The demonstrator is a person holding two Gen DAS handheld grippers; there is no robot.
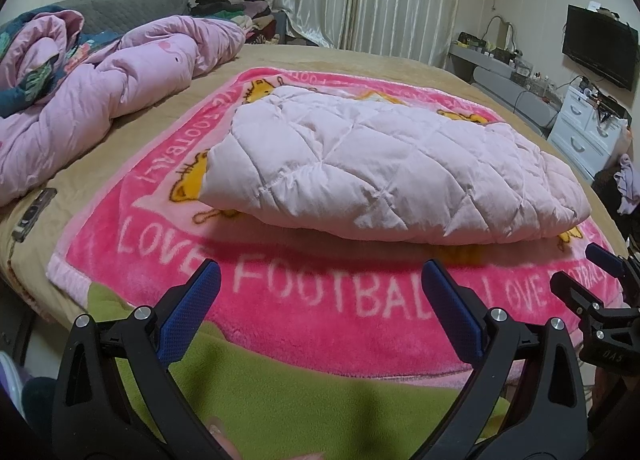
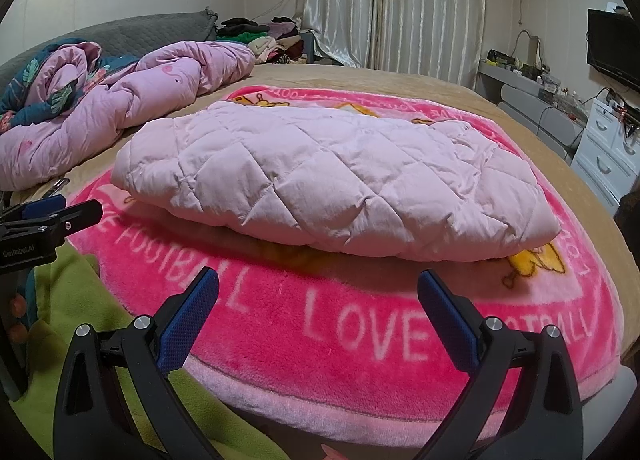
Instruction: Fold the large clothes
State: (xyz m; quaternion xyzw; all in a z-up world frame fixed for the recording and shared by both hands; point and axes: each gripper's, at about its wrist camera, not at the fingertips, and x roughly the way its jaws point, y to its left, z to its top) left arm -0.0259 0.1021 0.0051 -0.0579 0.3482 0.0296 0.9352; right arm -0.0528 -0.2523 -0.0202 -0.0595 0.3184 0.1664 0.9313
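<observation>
Two grippers, left gripper (image 1: pixel 320 284) and right gripper (image 2: pixel 318 292), hover wide-jawed and empty near the pink blanket's (image 2: pixel 360 324) front edge. On its middle lies the quilted coat (image 2: pixel 332 188), folded; likely light, puffy, slippery, best pinched at a seamed edge.

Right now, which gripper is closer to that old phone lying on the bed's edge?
Left. The left gripper hovers open over the pink blanket's near edge, on the phone's side. The right gripper, also open, sits on the left gripper's other side, farther from the phone.
</observation>
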